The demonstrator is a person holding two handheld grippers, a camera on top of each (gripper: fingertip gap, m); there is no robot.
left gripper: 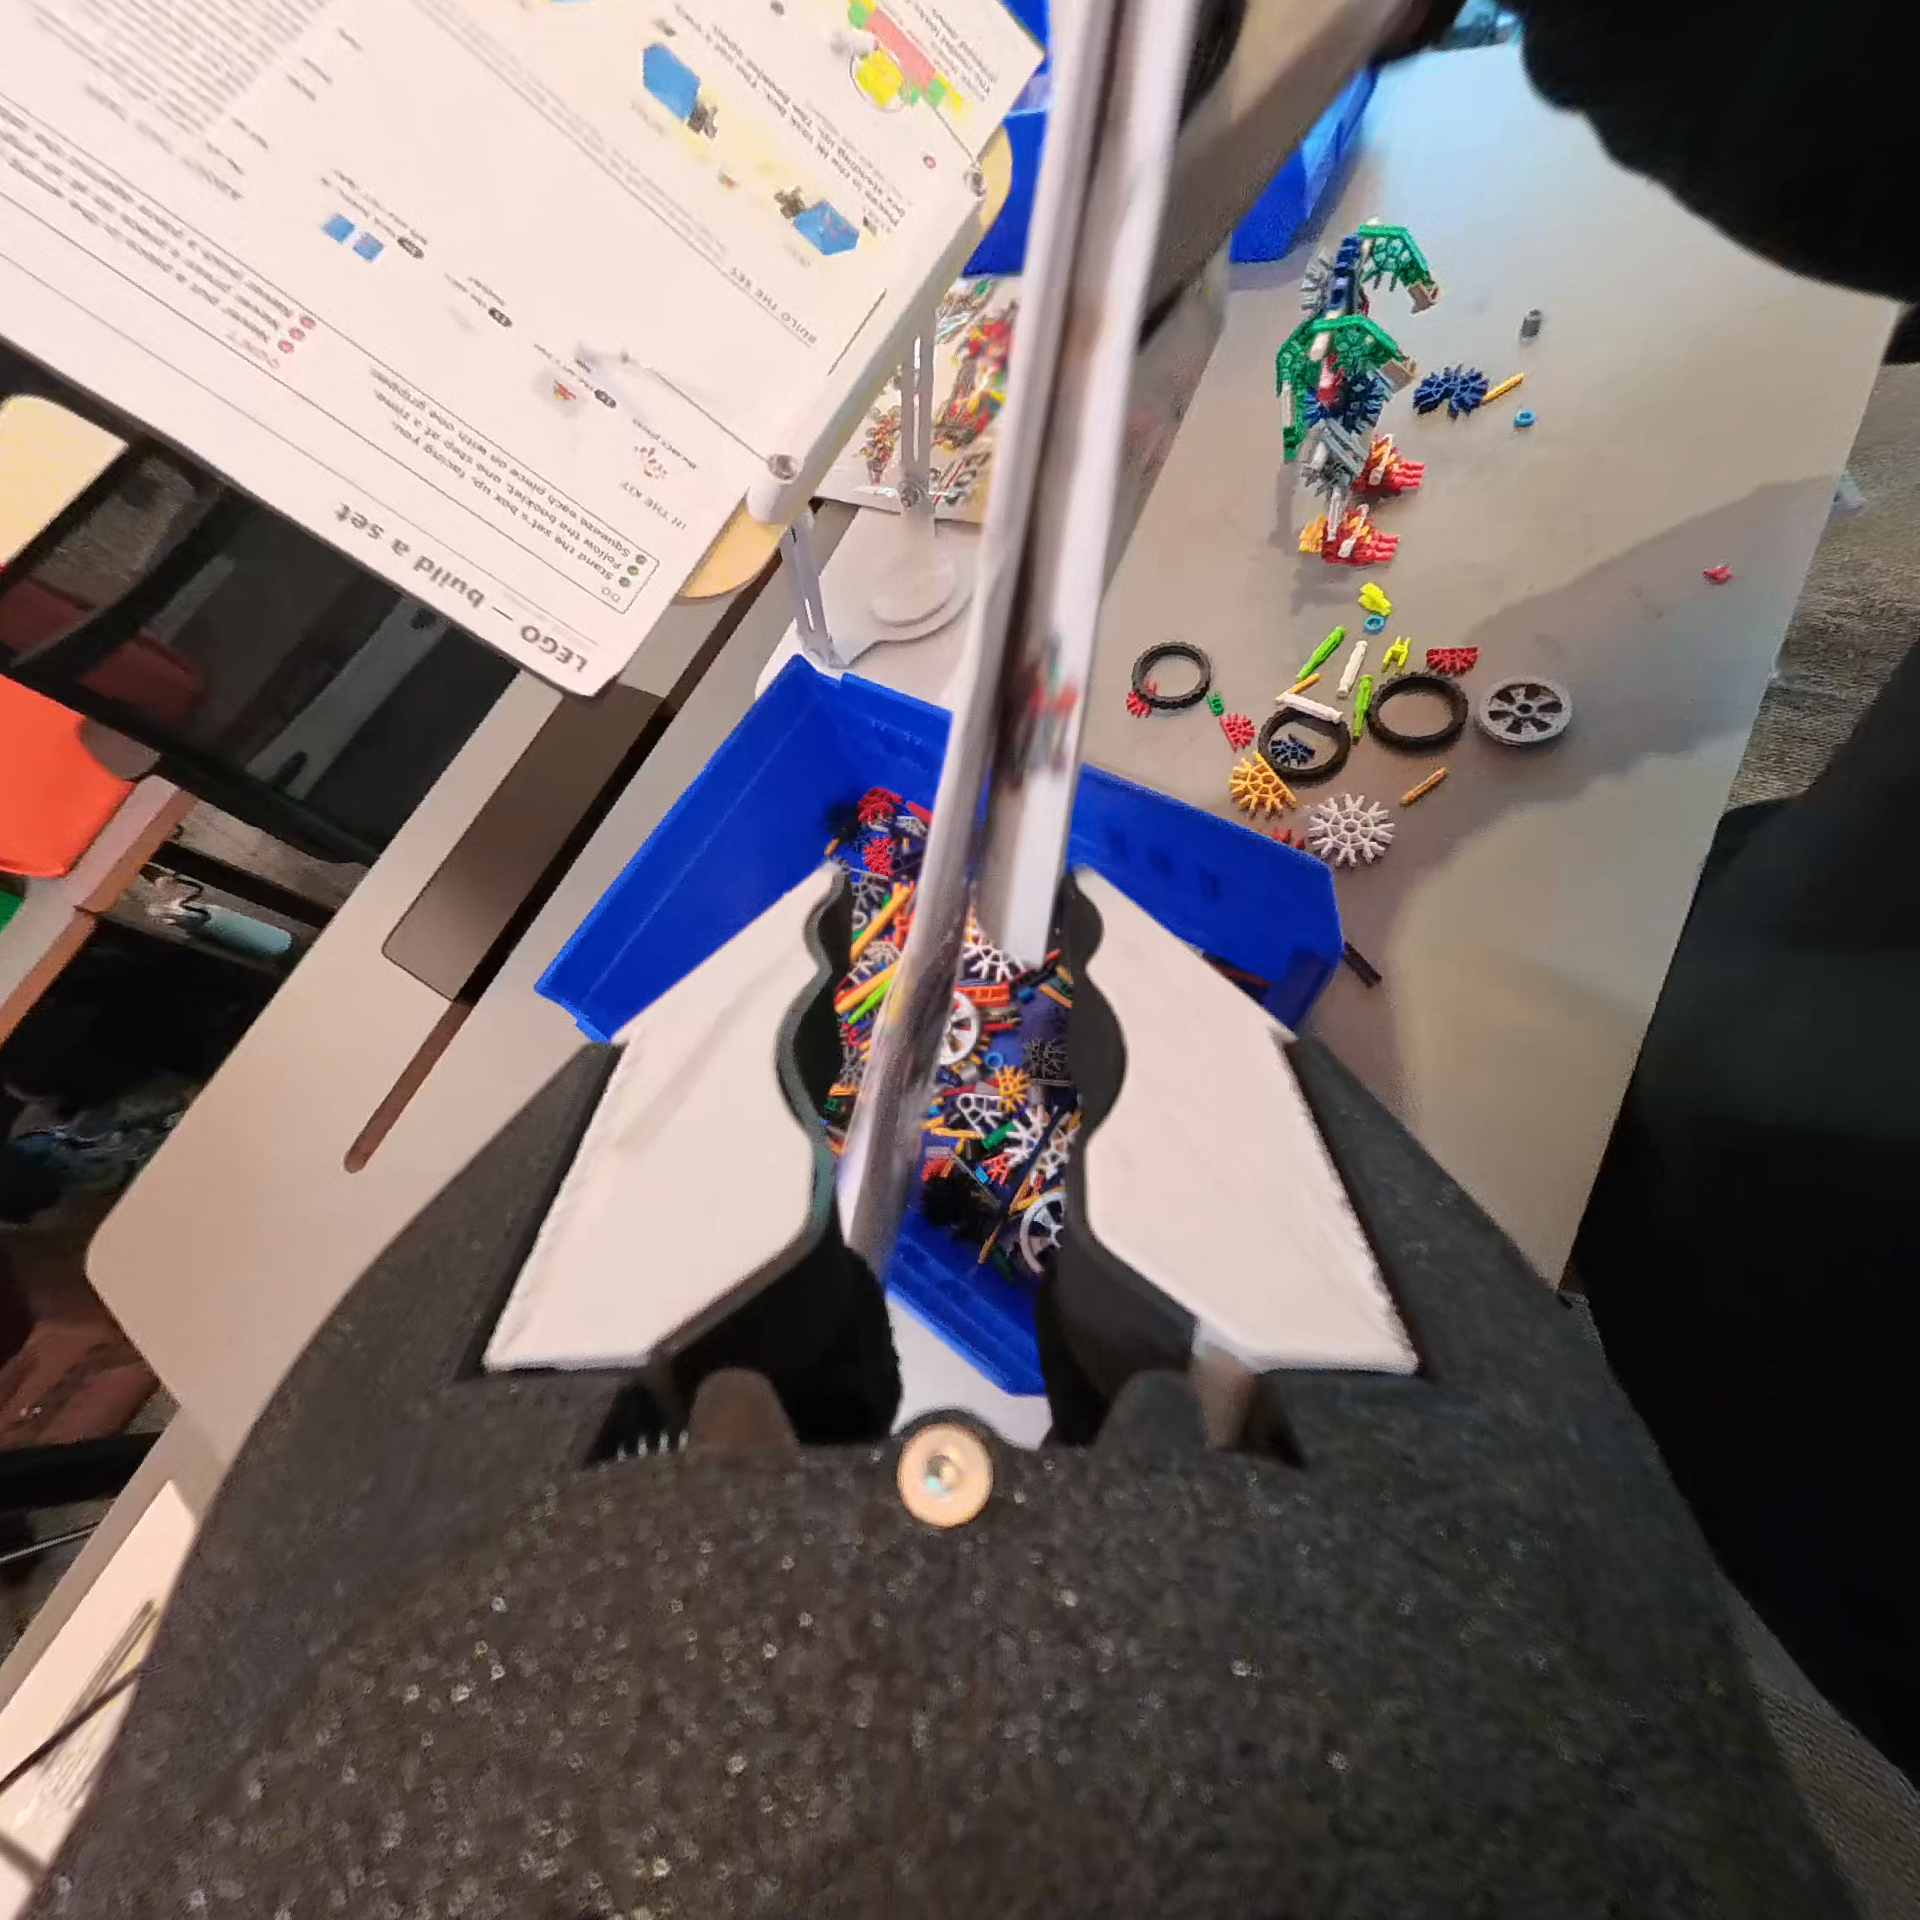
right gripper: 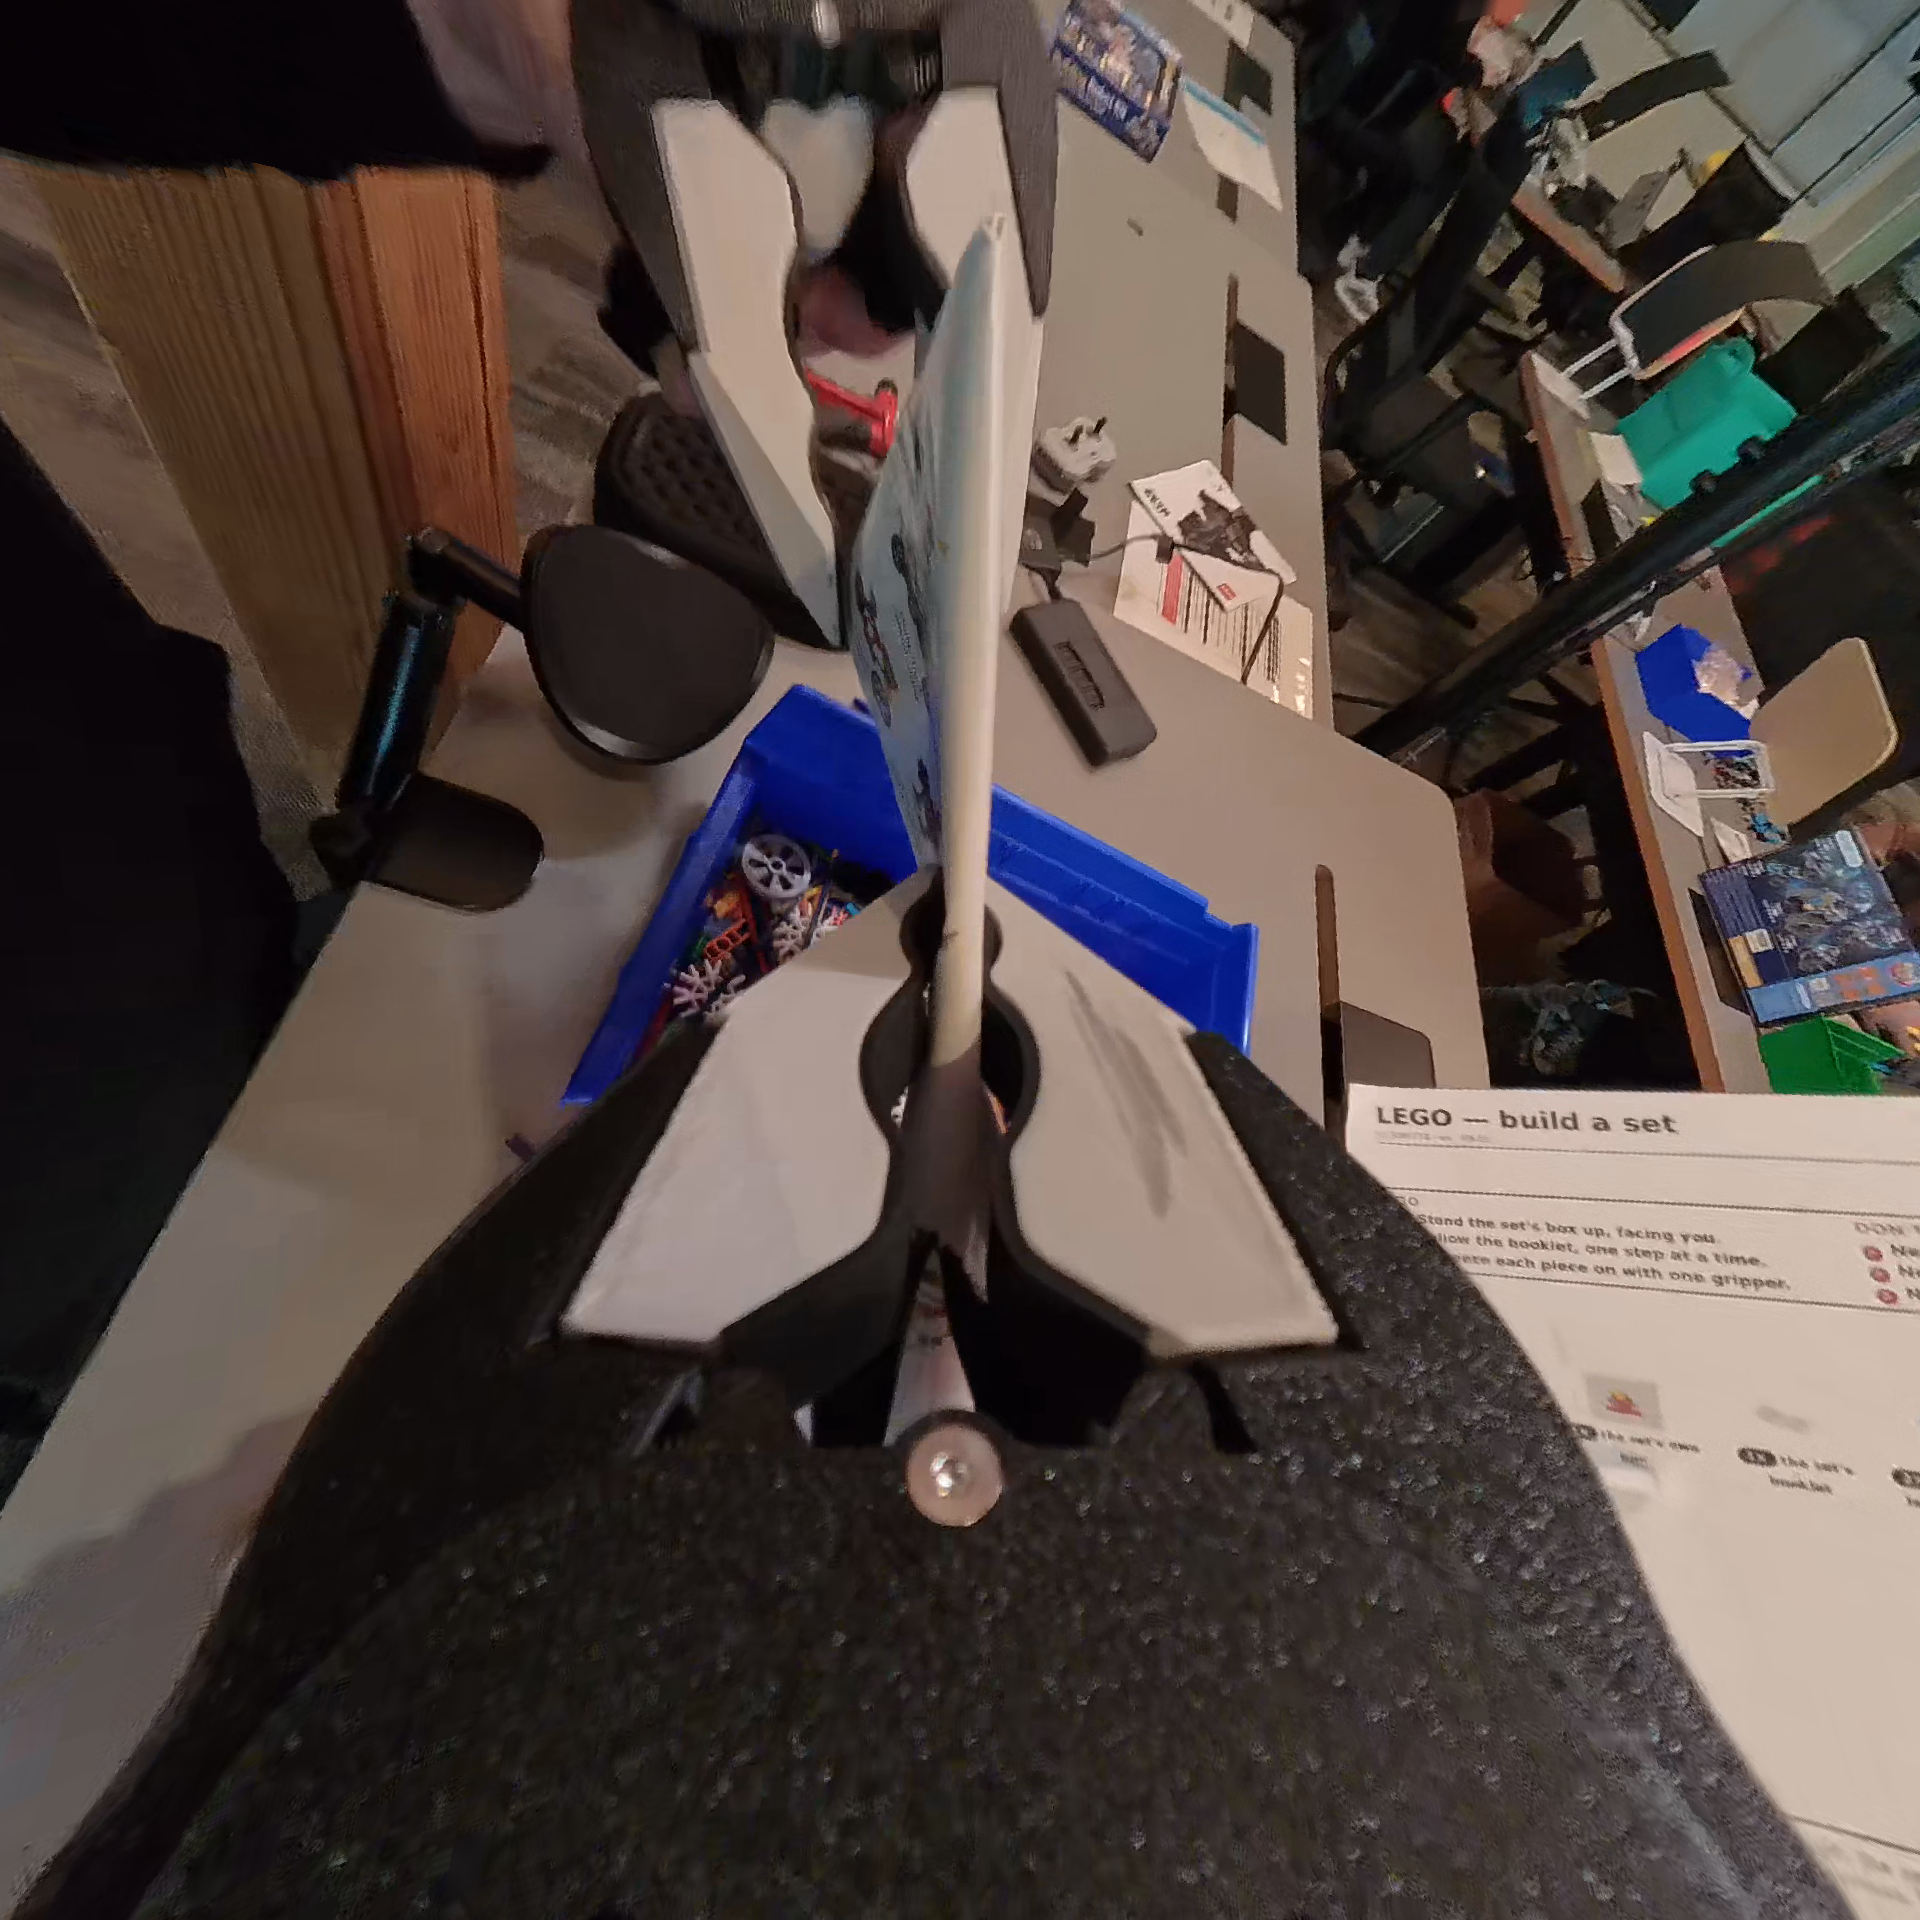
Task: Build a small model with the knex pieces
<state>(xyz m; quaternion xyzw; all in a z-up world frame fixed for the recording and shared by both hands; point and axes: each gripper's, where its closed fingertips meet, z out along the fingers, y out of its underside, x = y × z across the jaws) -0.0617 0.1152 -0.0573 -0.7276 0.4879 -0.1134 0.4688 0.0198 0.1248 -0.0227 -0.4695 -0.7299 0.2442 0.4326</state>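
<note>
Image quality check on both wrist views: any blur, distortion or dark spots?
Left wrist view: booklet in the left gripper smeared by motion blur, bin sharp. Right wrist view: wide-angle bending at edges, background shelves dim, instruction sheet partly blurred.

Cluttered lab workroom: grey desks [right gripper: 1195,821], toy-set boxes [right gripper: 1813,940], parts bins [right gripper: 1688,675].

A thin white printed booklet [right gripper: 961,644] was held edge-on above the blue plastic bin of small construction pieces [left gripper: 727,873], which was set on the grey bench [left gripper: 1226,582]; loose black tyres [left gripper: 1418,710] were scattered to its right.
</note>
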